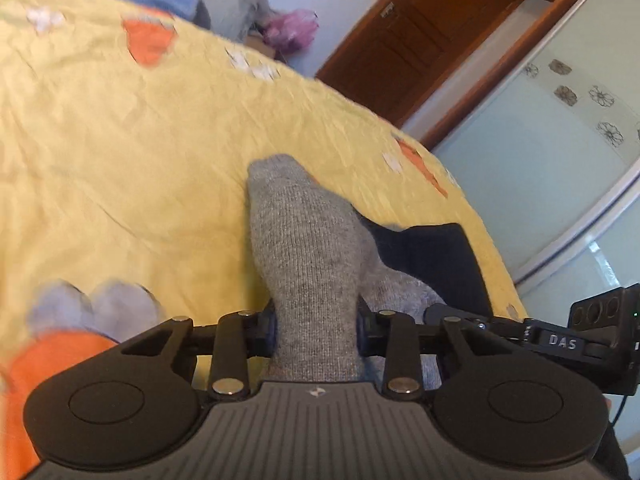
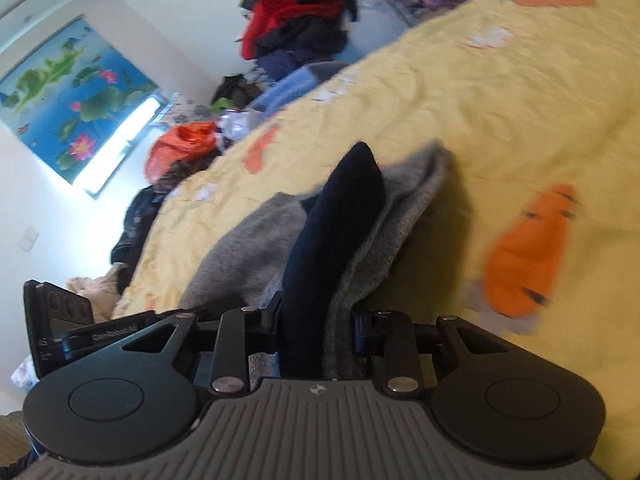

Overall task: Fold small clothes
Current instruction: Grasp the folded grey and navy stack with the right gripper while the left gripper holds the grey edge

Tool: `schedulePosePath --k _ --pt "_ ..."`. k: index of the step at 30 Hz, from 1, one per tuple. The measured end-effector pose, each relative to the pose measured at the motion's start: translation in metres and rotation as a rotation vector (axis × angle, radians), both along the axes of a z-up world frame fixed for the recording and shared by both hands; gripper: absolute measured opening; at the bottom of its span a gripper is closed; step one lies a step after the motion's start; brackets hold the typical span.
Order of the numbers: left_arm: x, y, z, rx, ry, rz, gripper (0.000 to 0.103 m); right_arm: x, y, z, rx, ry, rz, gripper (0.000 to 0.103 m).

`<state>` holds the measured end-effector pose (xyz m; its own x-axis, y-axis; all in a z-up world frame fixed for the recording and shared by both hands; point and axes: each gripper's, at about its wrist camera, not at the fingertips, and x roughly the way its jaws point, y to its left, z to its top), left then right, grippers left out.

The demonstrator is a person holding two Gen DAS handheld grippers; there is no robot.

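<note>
Here we count two socks on the yellow bedsheet (image 1: pixel 120 140): our left gripper (image 1: pixel 316 330) clamps the grey sock (image 1: pixel 304 248), our right gripper (image 2: pixel 316 326) grips the navy sock (image 2: pixel 340 224) together with grey fabric.

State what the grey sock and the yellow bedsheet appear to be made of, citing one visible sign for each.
Grey sock: knitted yarn, probably wool or cotton blend; fine ribbed loops and fuzzy matte surface show. Yellow bedsheet: thin woven cloth, likely cotton; it creases sharply and carries printed orange shapes.

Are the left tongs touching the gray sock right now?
Touching. The left wrist view shows the left tongs shut on the gray sock, both fingers pressed against its sides.
</note>
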<state>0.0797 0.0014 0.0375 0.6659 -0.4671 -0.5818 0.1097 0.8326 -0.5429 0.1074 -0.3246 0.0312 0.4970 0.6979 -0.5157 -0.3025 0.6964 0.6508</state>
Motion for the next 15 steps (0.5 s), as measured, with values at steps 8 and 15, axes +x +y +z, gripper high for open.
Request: schedulePosePath --k 8,15 --pt "-0.009 0.074 0.003 0.112 -0.016 0.144 0.035 0.036 0.093 -0.006 0.055 0.015 0.126 0.038" --pt "-0.052 0.102 -0.021 -0.06 0.002 0.144 0.063 0.016 0.074 -0.032 0.056 0.092 0.067 0.064"
